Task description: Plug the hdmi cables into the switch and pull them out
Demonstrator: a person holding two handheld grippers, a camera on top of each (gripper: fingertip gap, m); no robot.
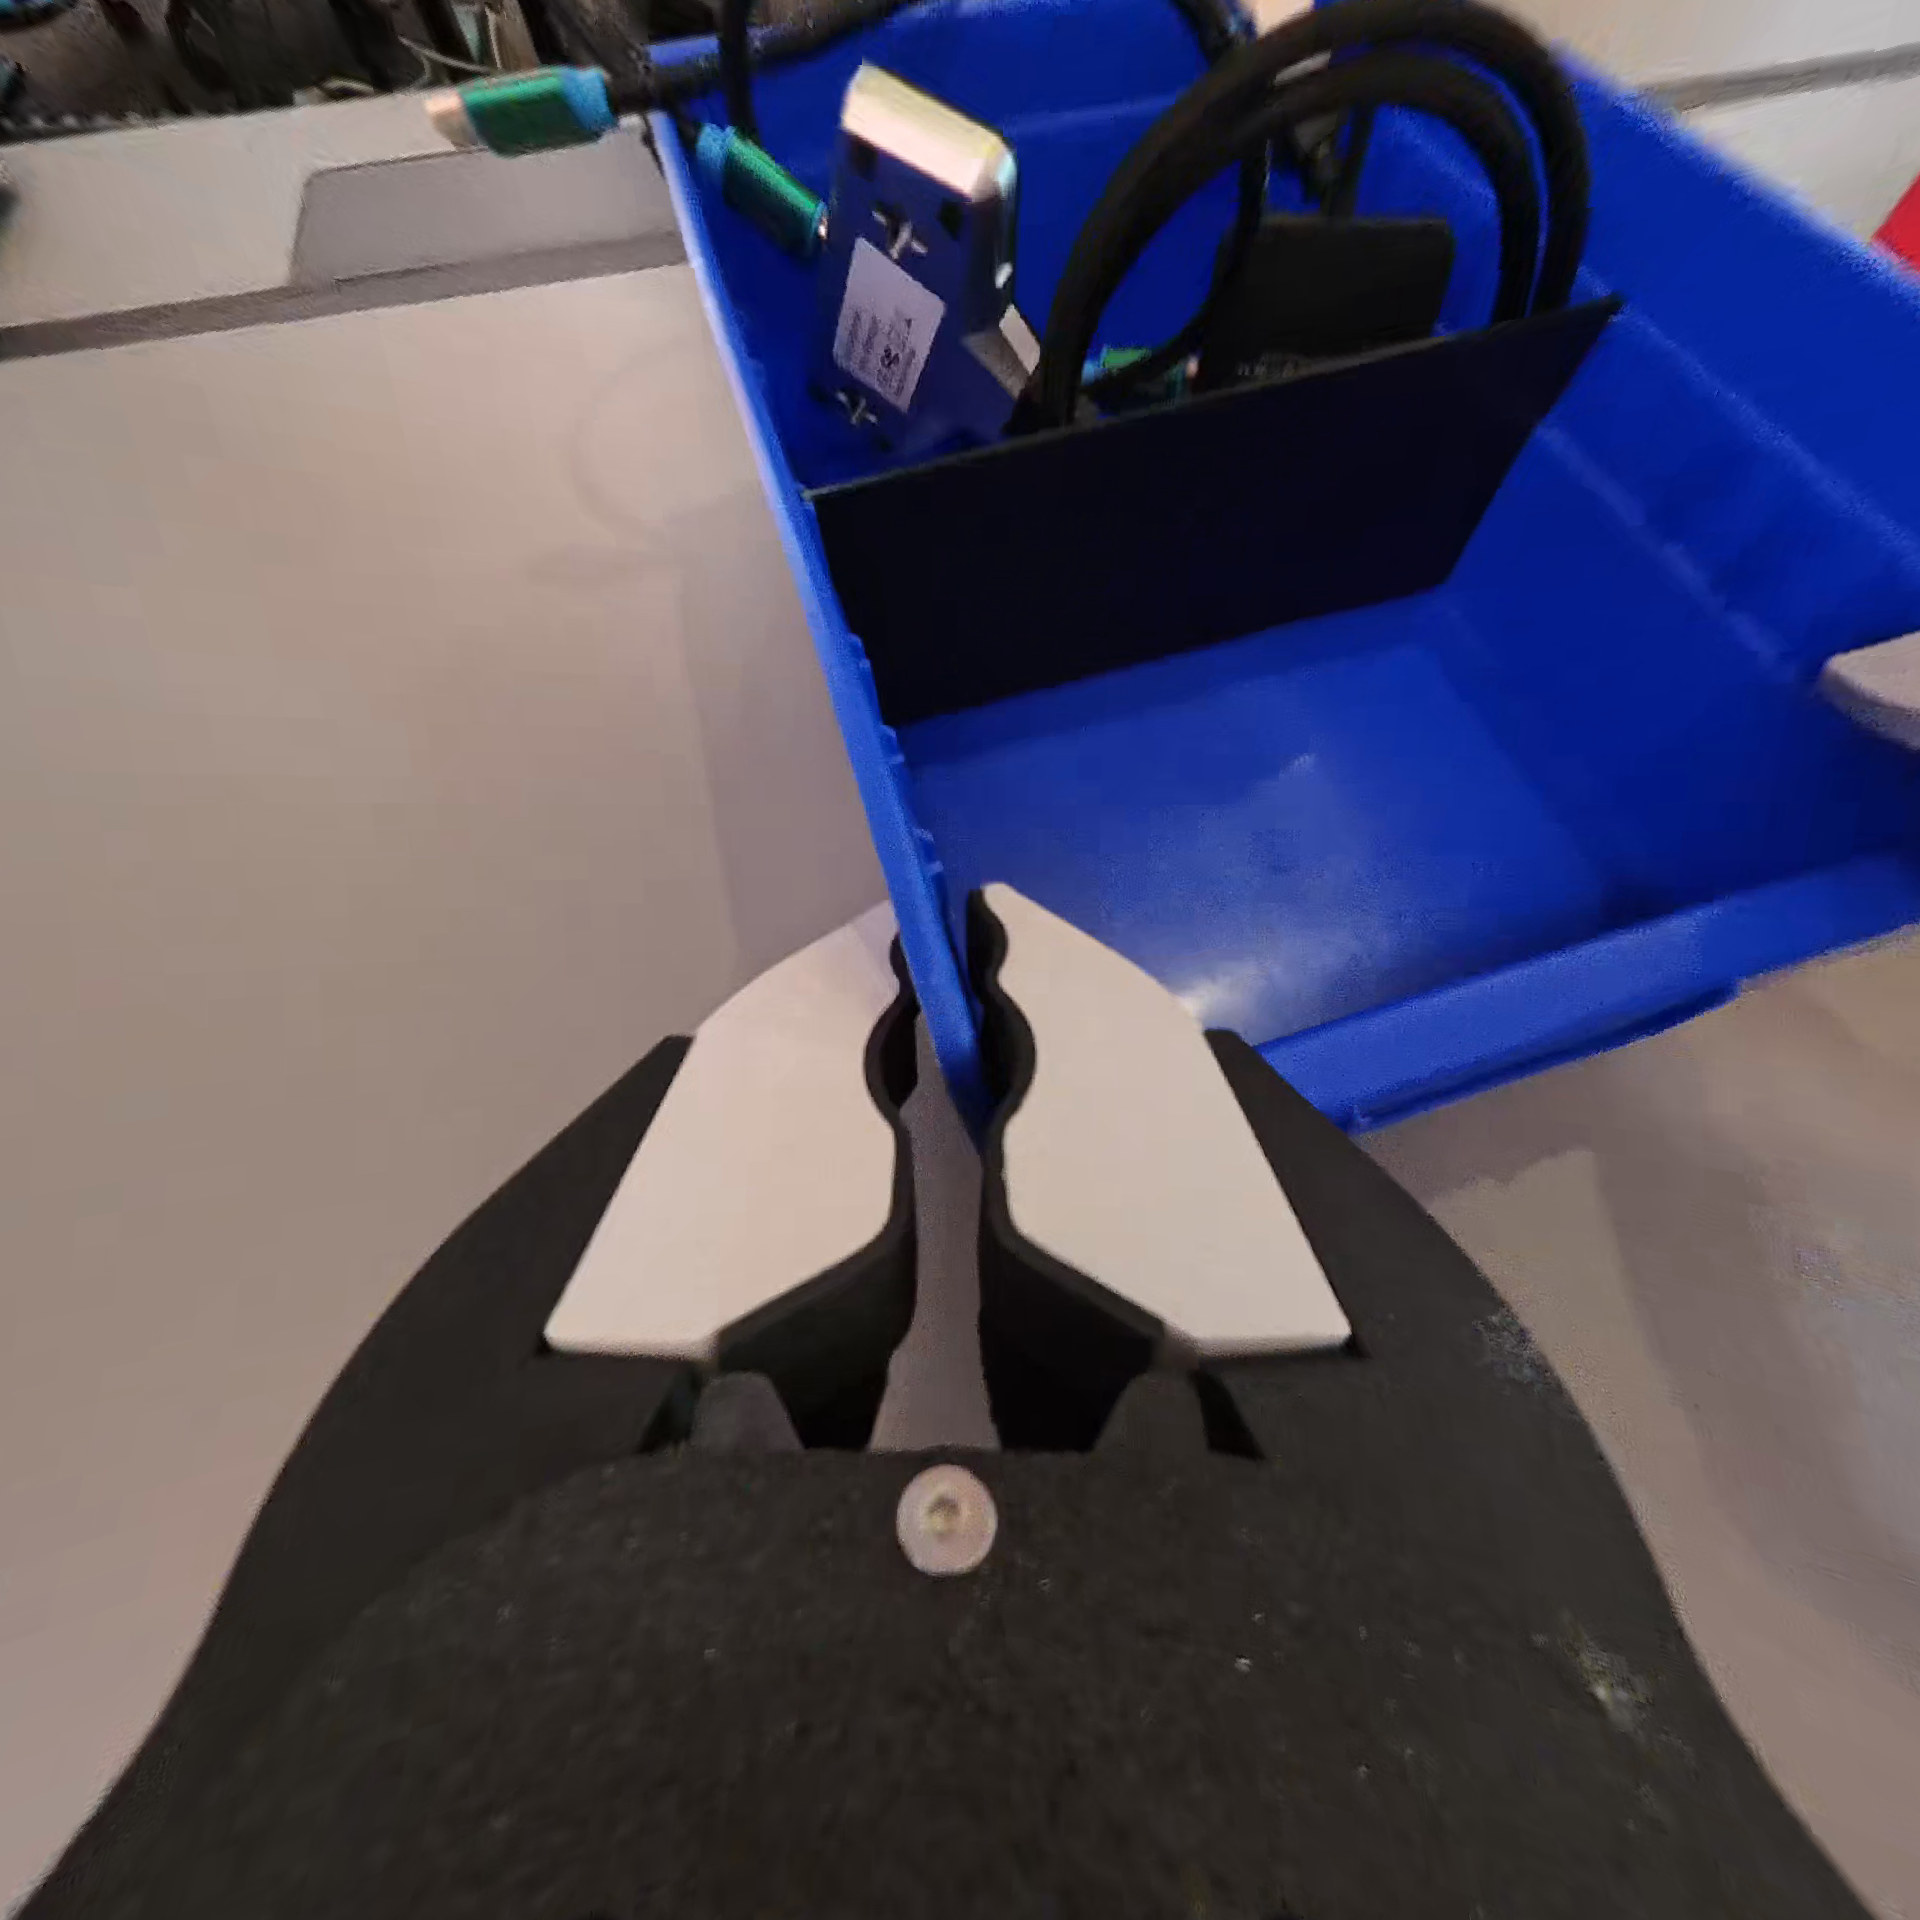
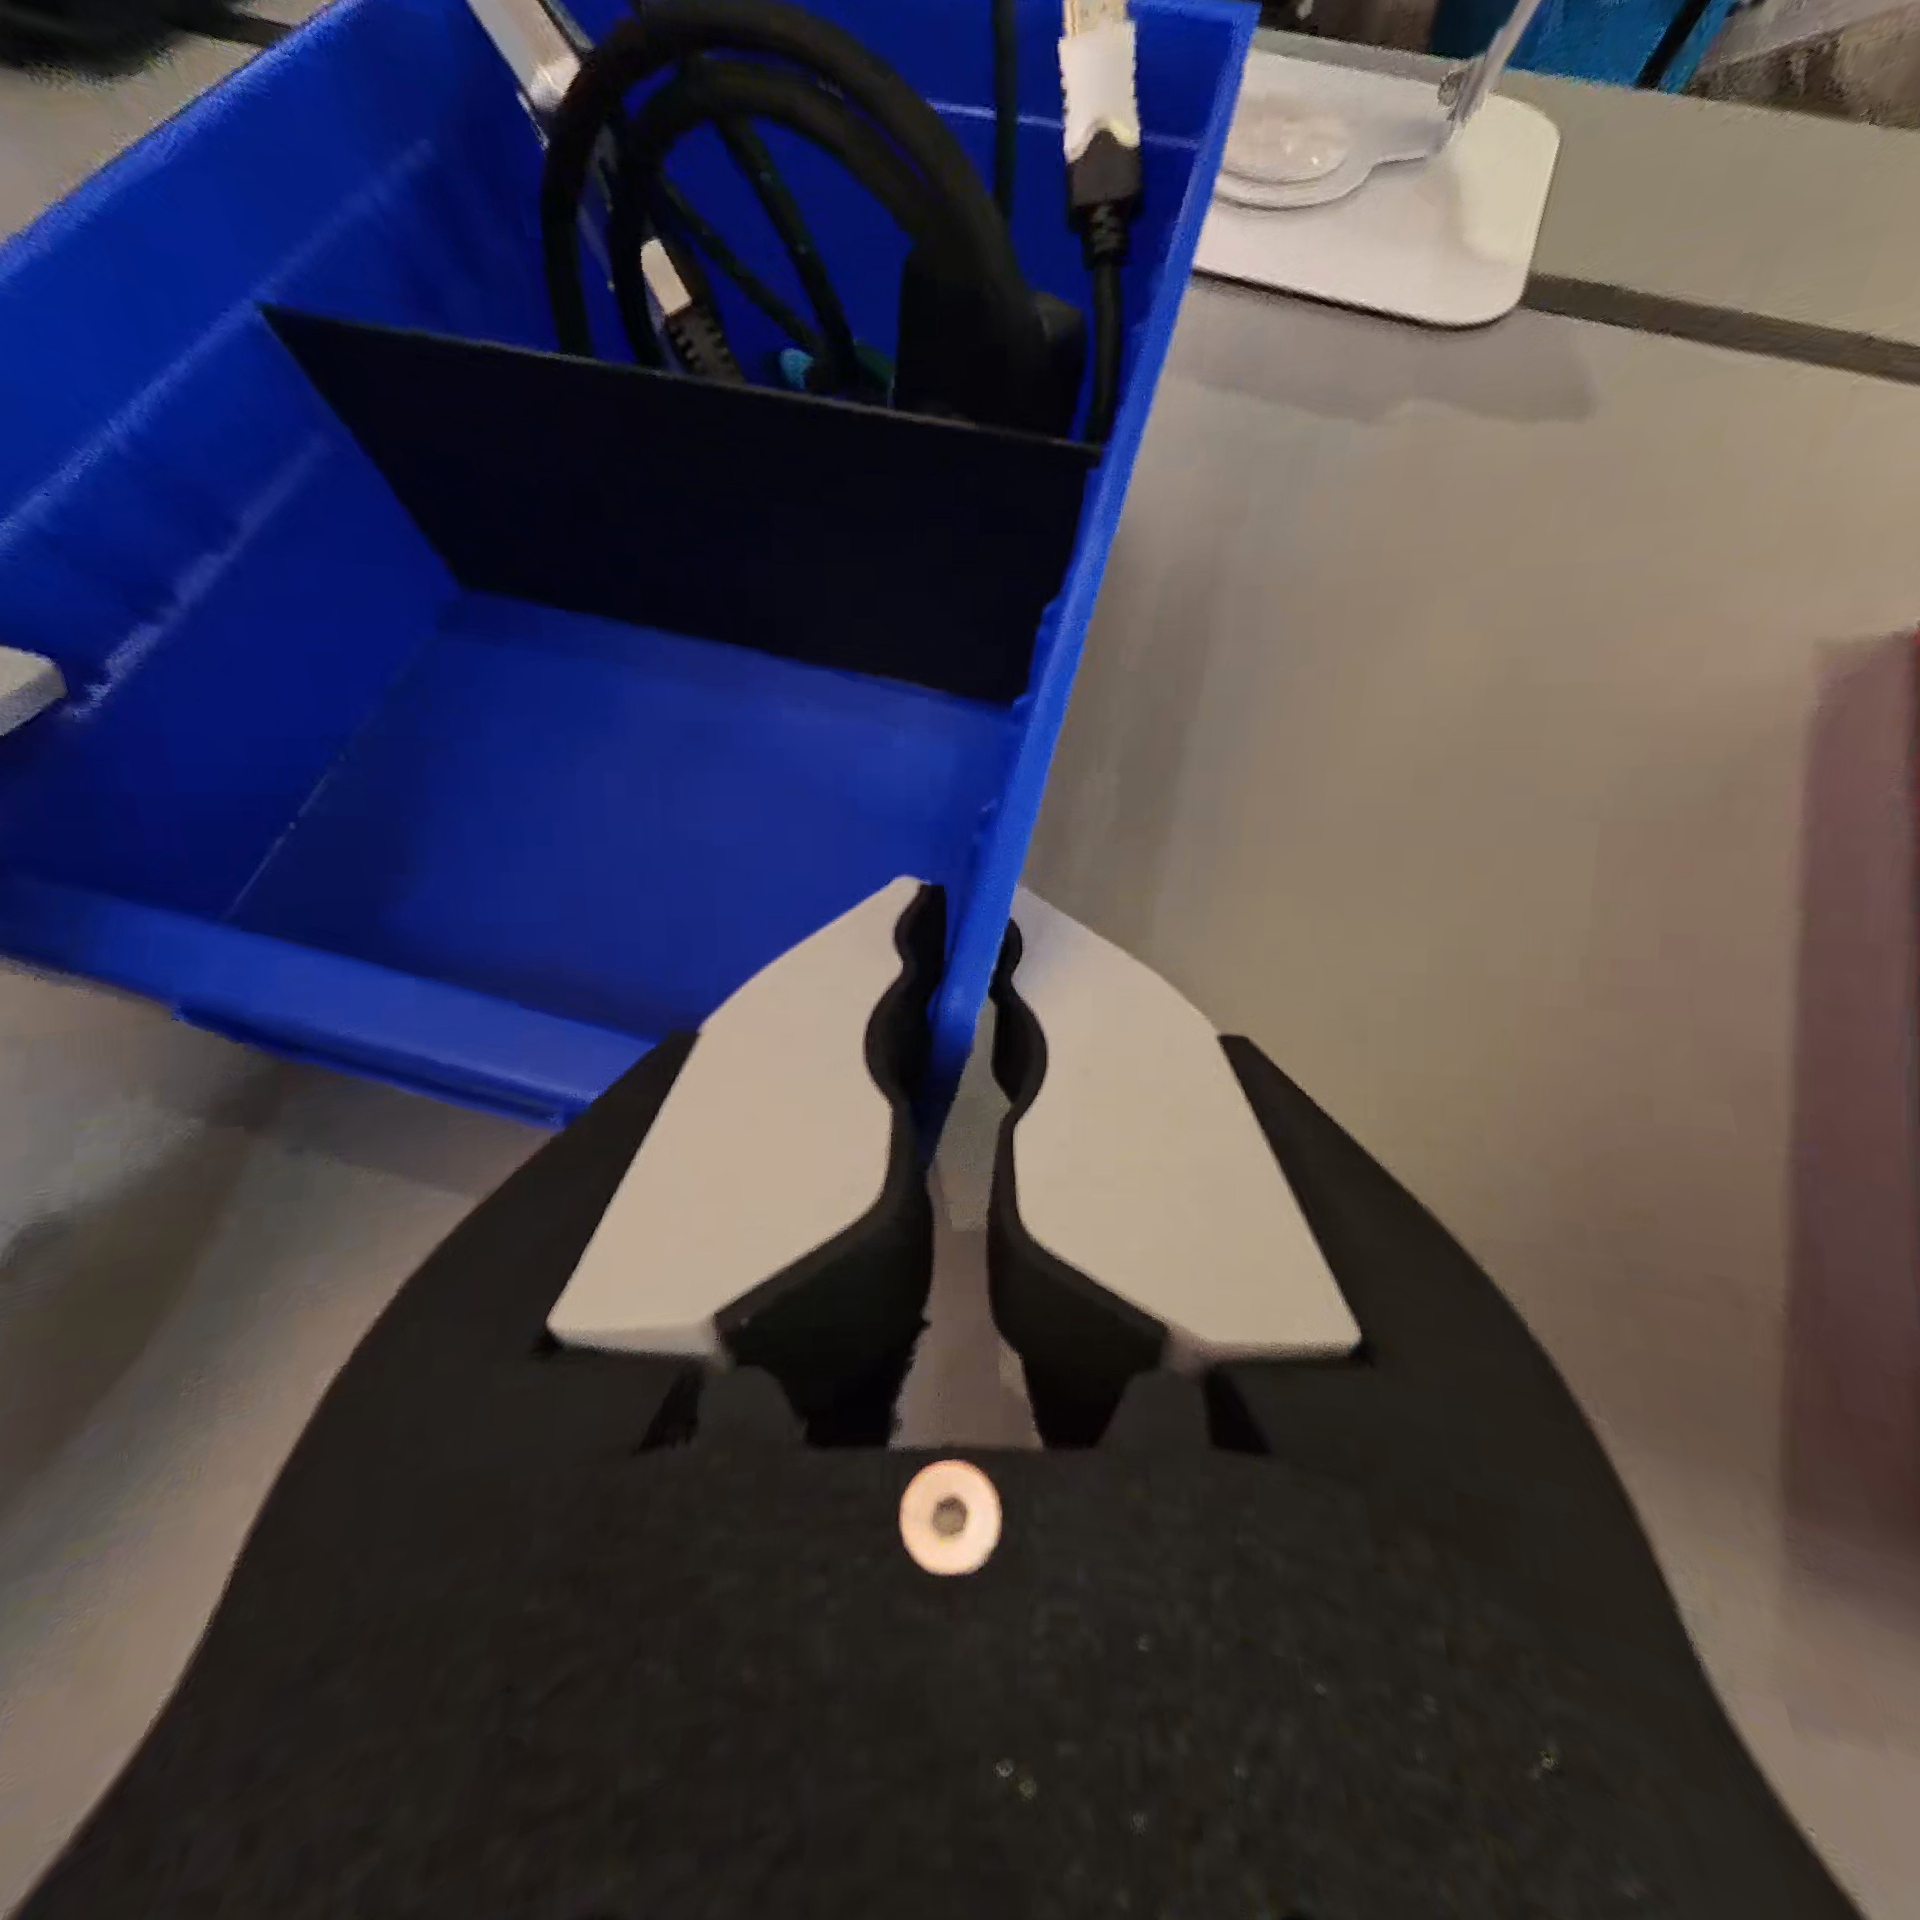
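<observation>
A blue plastic bin (image 1: 1351, 810) sits on the grey table, split by a dark divider (image 1: 1164, 540). Its far compartment holds the silver HDMI switch (image 1: 914, 260) standing on end, coiled black cables (image 1: 1403, 187) and green-blue HDMI plugs (image 1: 530, 104). My left gripper (image 1: 940, 935) is shut on the bin's left side wall near the front corner. My right gripper (image 2: 961, 935) is shut on the bin's right side wall (image 2: 1091, 582). The cables (image 2: 748, 208) and a white-tipped plug (image 2: 1101, 94) show in the right wrist view. The near compartment is empty.
A white stand base (image 2: 1392, 218) lies on the table behind the bin's right side. A dark reddish object (image 2: 1870, 1039) is at the right edge. A pale flat plate (image 1: 478, 218) lies behind the bin's left side. The other gripper's fingertip (image 1: 1870, 686) shows at the bin's right wall.
</observation>
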